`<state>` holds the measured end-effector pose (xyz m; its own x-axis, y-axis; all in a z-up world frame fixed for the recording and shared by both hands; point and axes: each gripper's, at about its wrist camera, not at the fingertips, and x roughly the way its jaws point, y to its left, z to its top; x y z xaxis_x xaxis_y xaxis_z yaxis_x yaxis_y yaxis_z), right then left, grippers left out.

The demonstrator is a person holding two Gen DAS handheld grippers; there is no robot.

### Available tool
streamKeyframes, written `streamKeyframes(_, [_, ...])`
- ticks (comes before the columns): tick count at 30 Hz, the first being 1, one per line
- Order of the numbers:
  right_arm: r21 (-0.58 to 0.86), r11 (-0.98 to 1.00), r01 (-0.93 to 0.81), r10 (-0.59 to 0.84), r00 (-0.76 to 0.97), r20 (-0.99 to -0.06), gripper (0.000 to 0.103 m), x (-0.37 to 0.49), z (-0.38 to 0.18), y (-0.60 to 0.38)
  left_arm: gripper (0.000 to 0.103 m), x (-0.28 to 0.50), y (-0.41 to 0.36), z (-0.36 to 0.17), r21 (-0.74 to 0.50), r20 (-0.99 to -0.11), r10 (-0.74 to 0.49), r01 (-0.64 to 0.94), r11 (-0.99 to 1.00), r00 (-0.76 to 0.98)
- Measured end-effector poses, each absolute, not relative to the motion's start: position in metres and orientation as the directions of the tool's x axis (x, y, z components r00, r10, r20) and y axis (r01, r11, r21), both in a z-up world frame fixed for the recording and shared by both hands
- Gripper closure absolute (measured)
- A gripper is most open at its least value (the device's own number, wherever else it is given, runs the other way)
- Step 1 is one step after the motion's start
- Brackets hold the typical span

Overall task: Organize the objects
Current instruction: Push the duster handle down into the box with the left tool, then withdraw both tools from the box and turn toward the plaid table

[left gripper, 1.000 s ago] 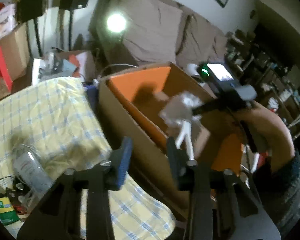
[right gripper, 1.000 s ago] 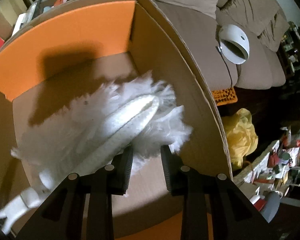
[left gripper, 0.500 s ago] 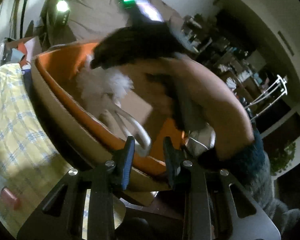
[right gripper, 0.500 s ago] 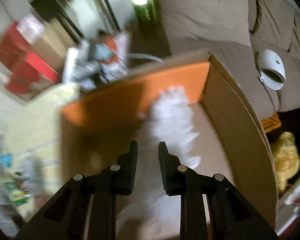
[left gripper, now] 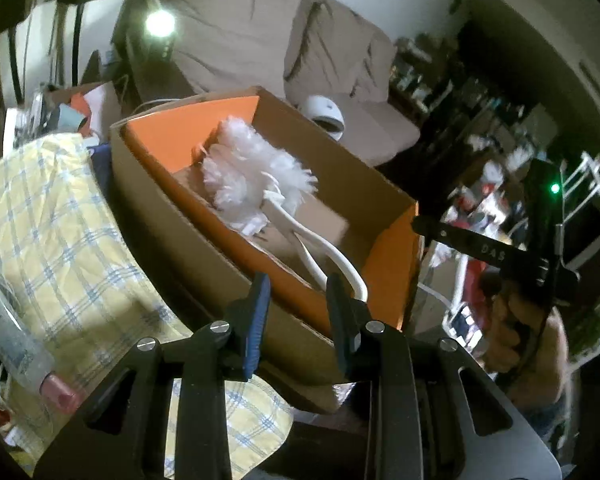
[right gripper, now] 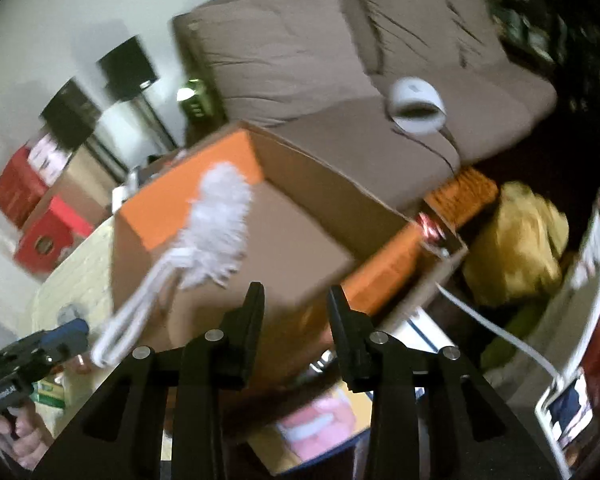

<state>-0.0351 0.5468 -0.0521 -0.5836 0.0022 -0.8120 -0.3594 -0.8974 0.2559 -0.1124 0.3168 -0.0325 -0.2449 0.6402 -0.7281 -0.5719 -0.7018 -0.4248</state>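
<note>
A white feather duster (left gripper: 260, 176) lies inside the cardboard box (left gripper: 204, 248), its fluffy head toward the orange flap at the far end and its looped white handle reaching back over the near wall. The left gripper (left gripper: 296, 304) hovers just before that handle, fingers apart and empty. The right gripper (right gripper: 296, 312) sits back from the box, also spread with nothing between its fingers. The box seems to rest against a yellow checked cloth (left gripper: 48, 216), though blur obscures the contact.

A lived-in, cluttered home living room: a brown fabric sofa (left gripper: 332, 68) with loose back cushions, a yellow checked tablecloth (left gripper: 52, 220), stacked red cardboard boxes (right gripper: 32, 208), crowded dark shelves (left gripper: 460, 92).
</note>
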Motion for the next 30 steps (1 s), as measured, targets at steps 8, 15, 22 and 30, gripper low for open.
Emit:
streamKeyframes(8, [0.211,-0.884,-0.417,0.098,-0.607,-0.789,0.066,-0.014,-0.033,0.566,0.070,-0.107,0.359,-0.041,-0.343,-0.782,0.571,-0.593,-0.728,-0.249])
streamKeyframes(15, [0.185,-0.901,-0.392,0.110,-0.619,-0.778,0.065,-0.013,-0.022,0.548,0.065,-0.090,0.376,-0.022,-0.234,-0.795,0.514,-0.620,-0.749,-0.321])
streamKeyframes(22, [0.214,-0.943,-0.254,0.013,-0.670,-0.742,0.056,-0.023,-0.008,0.506,0.065,-0.091,0.319,-0.014,-0.270,-0.780,0.502,-0.524,-0.808,-0.372])
streamKeyframes(30, [0.164,-0.977,-0.136,-0.026,-0.685,-0.728,0.050,-0.035,0.004,0.447,0.063,-0.089,0.189,0.013,-0.197,-0.757,0.348,-0.314,-0.929,-0.554])
